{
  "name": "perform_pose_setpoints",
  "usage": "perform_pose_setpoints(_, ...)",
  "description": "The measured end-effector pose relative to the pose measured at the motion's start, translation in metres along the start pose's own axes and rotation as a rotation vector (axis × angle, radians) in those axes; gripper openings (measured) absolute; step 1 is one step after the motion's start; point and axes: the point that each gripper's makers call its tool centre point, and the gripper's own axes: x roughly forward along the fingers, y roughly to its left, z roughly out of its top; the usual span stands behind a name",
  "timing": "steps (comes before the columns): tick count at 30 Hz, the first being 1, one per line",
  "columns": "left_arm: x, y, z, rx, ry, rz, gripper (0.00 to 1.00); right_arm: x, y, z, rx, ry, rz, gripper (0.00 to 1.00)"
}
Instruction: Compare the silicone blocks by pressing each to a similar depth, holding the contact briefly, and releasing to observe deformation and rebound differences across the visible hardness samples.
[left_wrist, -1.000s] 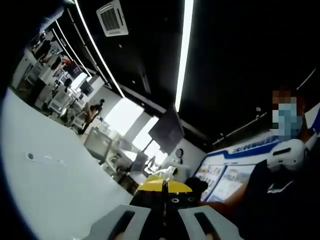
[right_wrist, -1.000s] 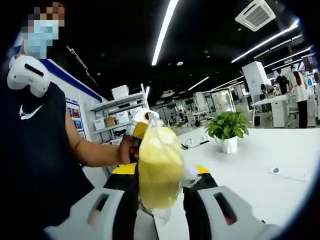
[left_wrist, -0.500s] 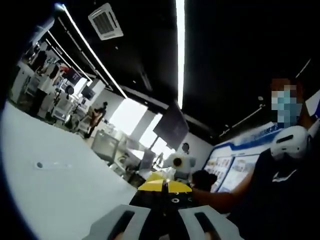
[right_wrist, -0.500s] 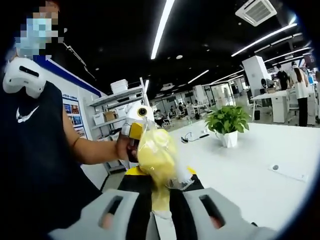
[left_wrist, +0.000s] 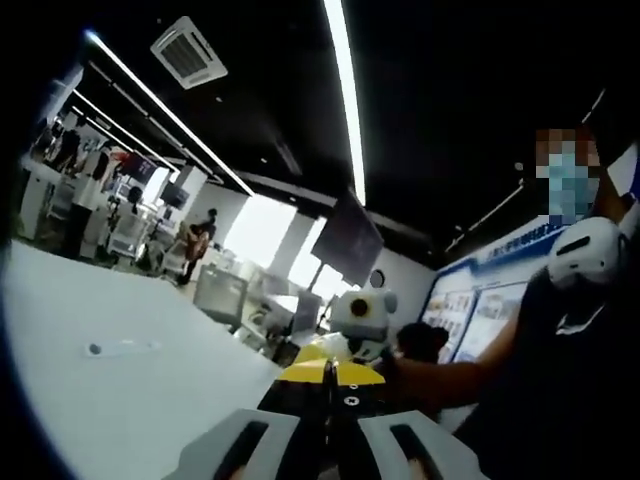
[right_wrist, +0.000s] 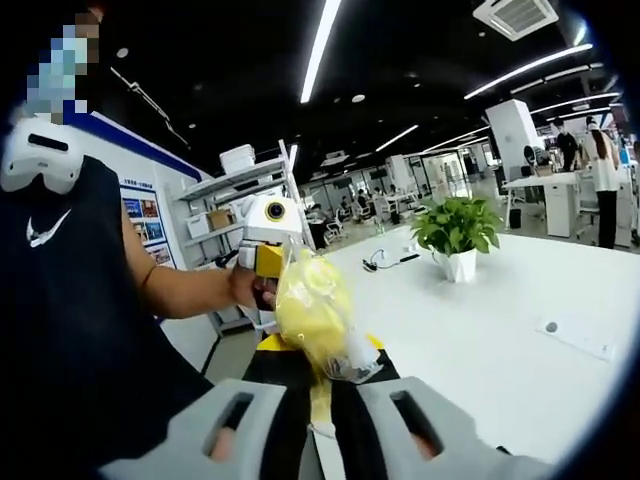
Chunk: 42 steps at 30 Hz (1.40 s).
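Note:
A yellow silicone block in a clear plastic bag (right_wrist: 312, 310) stands up from my right gripper (right_wrist: 322, 425). Its jaws are shut on the bag's thin lower edge, and the bulk of the block sits above them. Just behind the bag, a person's hand (right_wrist: 245, 285) holds the left gripper (right_wrist: 268, 262). In the left gripper view my left gripper (left_wrist: 328, 440) has its dark pads meeting at the centre line with nothing between them. Beyond its tips the right gripper (left_wrist: 362, 318) is held up by a hand (left_wrist: 420, 345).
A person in a dark sleeveless shirt (right_wrist: 70, 330) stands close on the left. A white table (right_wrist: 500, 330) stretches right, bearing a potted plant (right_wrist: 455, 240), a cable and a small flat label (right_wrist: 575, 340). Shelving (right_wrist: 230, 200) stands behind. The same white table (left_wrist: 120, 390) lies left.
The right jaws have drawn closer together, from gripping the block's bulk to pinching the bag's lower edge. The left gripper view has shifted, bringing the right gripper into sight.

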Motion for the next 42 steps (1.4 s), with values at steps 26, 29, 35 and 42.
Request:
perform_pose_setpoints(26,-0.003,0.009,-0.011,0.057,0.039,0.049,0.00,0.005,-0.007,-0.011,-0.012,0.040,-0.015,0.00)
perform_pose_setpoints(29,-0.003,0.009,-0.010,0.056,0.038,0.047,0.00,0.005,-0.006,-0.011,0.000,0.045,-0.009,0.00)
perform_pose_setpoints(35,-0.004,0.010,-0.006,0.046,0.025,0.054,0.00,0.006,-0.007,-0.007,-0.019,0.046,-0.003,0.00)
perform_pose_setpoints(42,-0.003,0.011,-0.007,0.048,0.026,0.057,0.00,0.007,-0.008,-0.008,-0.007,0.048,0.009,0.00)
